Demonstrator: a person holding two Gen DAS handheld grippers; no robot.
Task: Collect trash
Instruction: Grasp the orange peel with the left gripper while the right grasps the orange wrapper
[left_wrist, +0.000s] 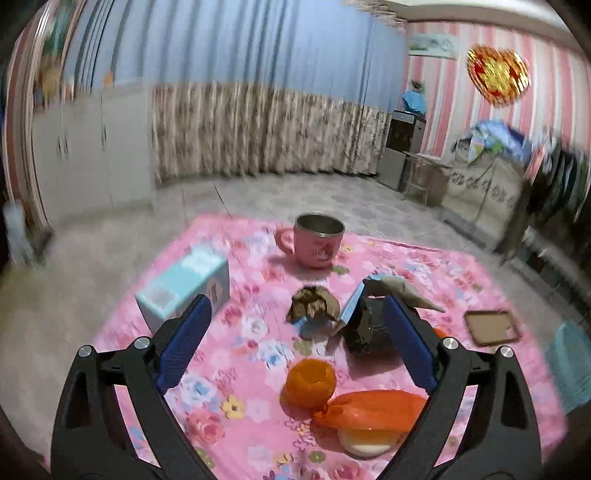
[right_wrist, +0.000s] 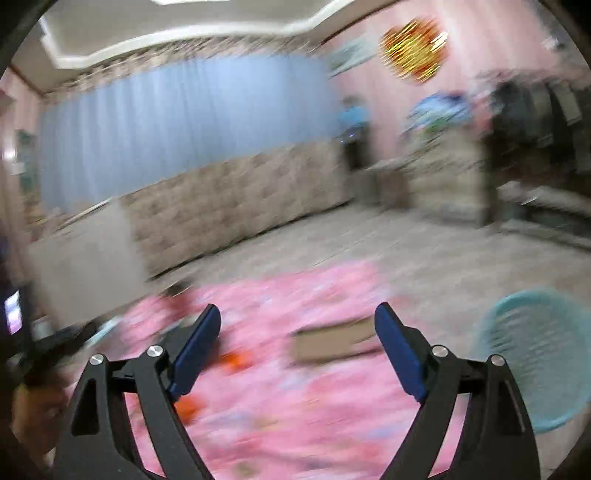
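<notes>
The crumpled brown paper ball (left_wrist: 313, 303) is judged light, soft and compressible; it should be pinched across its widest folds, where the creases give the pads purchase, and it will likely deform rather than slip. It appears as a wrinkled tan wad resting on the pink floral cloth (left_wrist: 240, 373), roughly mid-table, between the light blue box (left_wrist: 183, 286) and a dark torn wrapper (left_wrist: 364, 325). Nearer the camera lie an orange peel cup (left_wrist: 310, 382) and an orange plastic bag (left_wrist: 373, 408), both presumably light, the bag limp and slick. A pink mug (left_wrist: 318, 240) stands upright beyond the wad, apart from it. A flat brown card (left_wrist: 491, 326) lies to the right. The left gripper (left_wrist: 295, 332) hovers with jaws spread wide, holding nothing. The right gripper (right_wrist: 297, 343) is likewise spread and empty; its view is heavily blurred. A teal basket (right_wrist: 539, 365) sits at the cloth's right edge, probably the receptacle.
</notes>
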